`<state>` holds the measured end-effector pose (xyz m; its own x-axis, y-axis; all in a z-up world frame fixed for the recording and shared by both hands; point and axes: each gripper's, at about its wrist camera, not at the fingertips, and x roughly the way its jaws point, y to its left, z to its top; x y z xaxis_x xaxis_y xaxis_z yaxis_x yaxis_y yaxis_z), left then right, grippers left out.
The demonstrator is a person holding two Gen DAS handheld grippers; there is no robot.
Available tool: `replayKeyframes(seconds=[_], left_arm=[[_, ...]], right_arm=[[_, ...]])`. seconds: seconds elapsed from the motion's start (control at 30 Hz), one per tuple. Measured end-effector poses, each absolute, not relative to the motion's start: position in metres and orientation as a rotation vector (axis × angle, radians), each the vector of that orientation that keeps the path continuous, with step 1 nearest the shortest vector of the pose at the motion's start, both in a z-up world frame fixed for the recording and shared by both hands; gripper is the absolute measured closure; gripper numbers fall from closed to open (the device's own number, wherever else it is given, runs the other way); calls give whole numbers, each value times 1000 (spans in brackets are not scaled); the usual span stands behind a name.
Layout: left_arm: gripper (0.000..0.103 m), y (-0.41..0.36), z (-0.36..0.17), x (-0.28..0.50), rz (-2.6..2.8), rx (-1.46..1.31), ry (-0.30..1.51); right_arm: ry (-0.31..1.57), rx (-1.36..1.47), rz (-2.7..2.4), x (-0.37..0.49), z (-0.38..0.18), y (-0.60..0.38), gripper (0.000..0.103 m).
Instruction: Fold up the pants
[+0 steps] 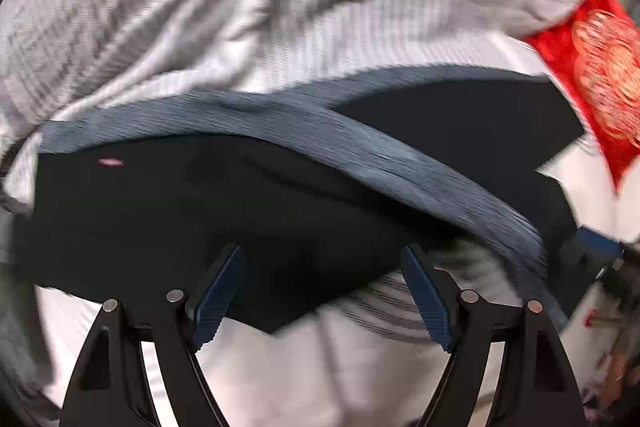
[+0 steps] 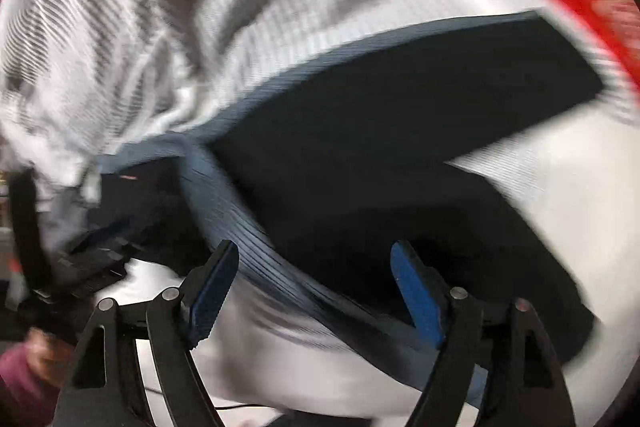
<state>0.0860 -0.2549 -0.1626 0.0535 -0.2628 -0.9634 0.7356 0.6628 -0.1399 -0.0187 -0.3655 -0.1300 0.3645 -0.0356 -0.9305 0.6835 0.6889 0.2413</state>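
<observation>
Left gripper (image 1: 322, 259): jaws spread wide, empty, poised over near edge of pants (image 1: 180, 211), likely lining up grab for next fold. Pants: dark, grey-blue waistband (image 1: 400, 163) twisted across, lying on white surface (image 1: 280, 379). Right gripper (image 2: 316, 259): wide, empty, straddling waistband. Striped cloth (image 1: 200, 7) heaped behind, touching pants; red printed item (image 1: 592, 79) far right. Frames blurred.

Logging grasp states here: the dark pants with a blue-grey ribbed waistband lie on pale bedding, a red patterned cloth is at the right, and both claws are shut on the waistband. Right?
Not quite. Both the left claw and right claw are open, as each wrist view shows, and grip nothing. The dark pants with blue-grey ribbed waistband, pale bedding and red patterned cloth are as stated.
</observation>
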Motion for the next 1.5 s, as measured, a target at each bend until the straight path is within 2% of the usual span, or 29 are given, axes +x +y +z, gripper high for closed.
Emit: replayKeyframes(seconds=[0.13, 0.3, 0.57, 0.73, 0.83, 0.97, 1.03, 1.07, 1.1, 1.13, 1.17, 1.2, 1.3, 1.5], left_arm=[[22, -268, -164, 46, -889, 421, 1345], [22, -277, -171, 17, -991, 425, 1367], [22, -304, -184, -9, -1038, 425, 1431], [22, -317, -191, -13, -1019, 421, 1444], [22, -325, -195, -15, -1003, 433, 1449], [22, -334, -197, -19, -1000, 439, 1451], [22, -338, -201, -24, -1001, 459, 1447], [22, -339, -204, -26, -1000, 467, 1455], [22, -339, -206, -27, -997, 473, 1464], [22, -339, -208, -29, -997, 475, 1471], [22, -339, -210, -32, -1004, 472, 1477], [25, -339, -211, -33, -1006, 469, 1476], [65, -341, -209, -37, -1056, 433, 1488], [66, -347, -183, -40, -1126, 398, 1435]], right_arm=[[1139, 566, -671, -88, -129, -344, 22], [1223, 512, -832, -148, -159, -318, 22], [1317, 269, -853, -169, -197, -290, 22], [1155, 800, -833, -220, -204, -334, 22], [957, 1194, -797, -262, -219, -370, 22], [802, 1388, -677, -282, -237, -399, 22], [788, 1417, -625, -282, -244, -404, 23], [786, 1428, -590, -280, -249, -406, 28], [785, 1440, -570, -278, -252, -407, 42], [789, 1464, -549, -276, -257, -409, 50], [787, 1483, -536, -275, -257, -405, 72], [755, 1525, -502, -275, -258, -403, 86], [667, 1592, -457, -278, -249, -398, 89], [549, 1618, -425, -288, -214, -409, 90]])
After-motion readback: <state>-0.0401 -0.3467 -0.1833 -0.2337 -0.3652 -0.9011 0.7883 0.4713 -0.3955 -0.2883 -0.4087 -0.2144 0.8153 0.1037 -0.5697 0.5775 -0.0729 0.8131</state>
